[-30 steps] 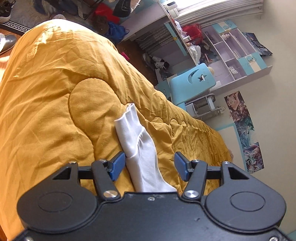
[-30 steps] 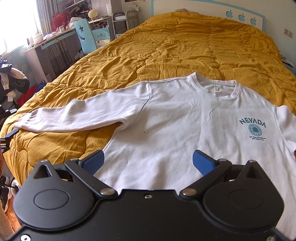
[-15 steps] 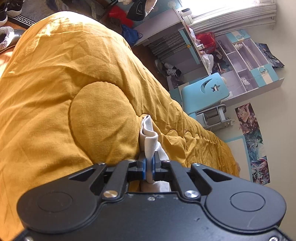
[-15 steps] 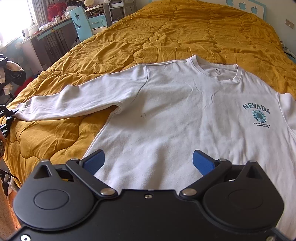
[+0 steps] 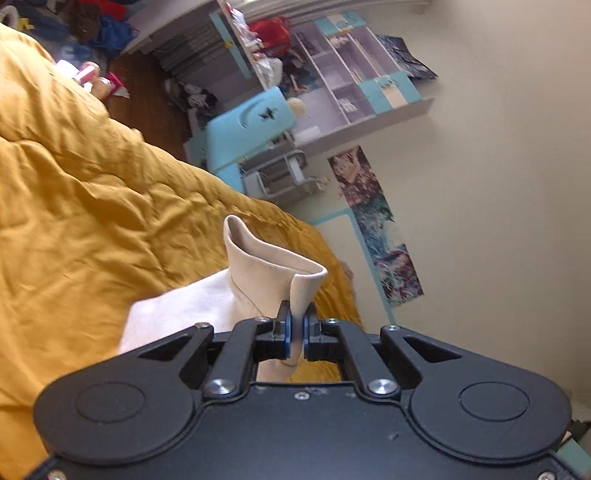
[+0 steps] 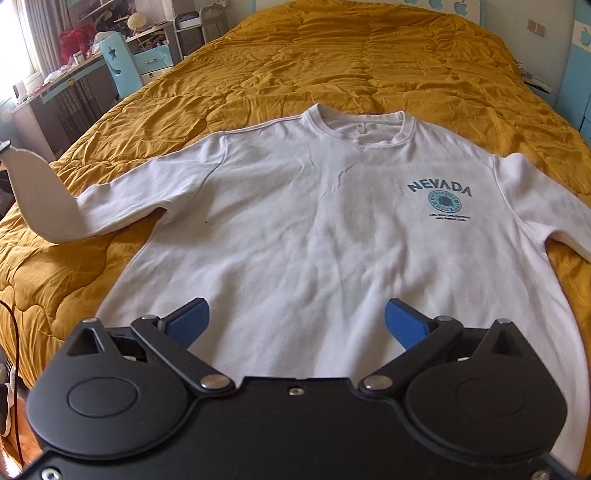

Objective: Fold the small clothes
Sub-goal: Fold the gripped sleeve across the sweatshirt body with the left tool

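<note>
A white long-sleeved sweatshirt (image 6: 314, 229) with a NEVADA print lies face up on the mustard quilt (image 6: 369, 59). My left gripper (image 5: 295, 325) is shut on the ribbed cuff (image 5: 280, 273) of its left sleeve and holds it lifted off the quilt. That raised sleeve (image 6: 44, 199) shows at the far left of the right wrist view. My right gripper (image 6: 295, 325) is open and empty, hovering over the sweatshirt's lower hem. The other sleeve (image 6: 546, 206) lies flat at the right.
The bed's left edge (image 6: 22, 273) drops to the floor. A blue chair (image 5: 247, 125), a desk and shelves (image 5: 354, 88) stand beside the bed. The headboard (image 6: 458, 7) is at the far end.
My left gripper closed on the sleeve cuff, then lifted it off the quilt and swung it up. My right gripper moved closer over the sweatshirt's hem and stayed open.
</note>
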A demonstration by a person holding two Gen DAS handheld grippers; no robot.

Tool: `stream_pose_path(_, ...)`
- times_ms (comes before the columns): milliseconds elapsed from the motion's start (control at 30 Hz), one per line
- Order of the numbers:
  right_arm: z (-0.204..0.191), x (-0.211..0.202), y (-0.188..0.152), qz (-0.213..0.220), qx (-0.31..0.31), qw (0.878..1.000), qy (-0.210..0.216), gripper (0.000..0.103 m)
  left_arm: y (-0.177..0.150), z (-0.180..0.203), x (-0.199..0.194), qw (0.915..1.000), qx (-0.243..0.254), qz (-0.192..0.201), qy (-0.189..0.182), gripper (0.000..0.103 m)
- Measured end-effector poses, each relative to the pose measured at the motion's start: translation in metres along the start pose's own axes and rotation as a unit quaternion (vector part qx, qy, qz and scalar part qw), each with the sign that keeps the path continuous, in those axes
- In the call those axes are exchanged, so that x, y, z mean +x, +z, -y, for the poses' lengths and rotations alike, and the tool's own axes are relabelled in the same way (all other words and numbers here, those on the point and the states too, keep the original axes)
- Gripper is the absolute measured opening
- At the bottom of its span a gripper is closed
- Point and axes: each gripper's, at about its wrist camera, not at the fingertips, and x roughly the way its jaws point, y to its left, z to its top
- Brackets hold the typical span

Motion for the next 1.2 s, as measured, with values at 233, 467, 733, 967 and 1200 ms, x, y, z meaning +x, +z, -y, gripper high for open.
stream_pose_path(233, 0.076, -0.021, -0.016, 0.013, 0.063, 0.997, -0.034, 0.103, -0.145, 0.115, 0.077, 0.9794, 0.040, -0.152, -0.126, 0.002)
stream_pose_path(467, 0.139, -0.033, -0.035, 0.013, 0.114, 0.991, -0.064, 0.103, -0.340, 0.160, 0.139, 0.9337, 0.088, -0.318, -0.139, 0.008)
stream_pose_path(733, 0.170, -0.032, -0.040, 0.013, 0.141, 0.987, -0.076, 0.103, -0.394, 0.146, 0.128, 0.8968, 0.149, -0.398, -0.123, 0.032)
stream_pose_path(967, 0.234, -0.010, -0.013, 0.076, 0.293, 0.949, 0.084, 0.091, -0.275, 0.069, 0.113, 0.9443, 0.171, -0.279, 0.032, 0.035)
stream_pose_path(1200, 0.258, 0.071, 0.017, 0.054, 0.412, 0.904, 0.095, 0.066, -0.223, -0.019, 0.091, 0.9593, 0.080, -0.236, 0.133, 0.035)
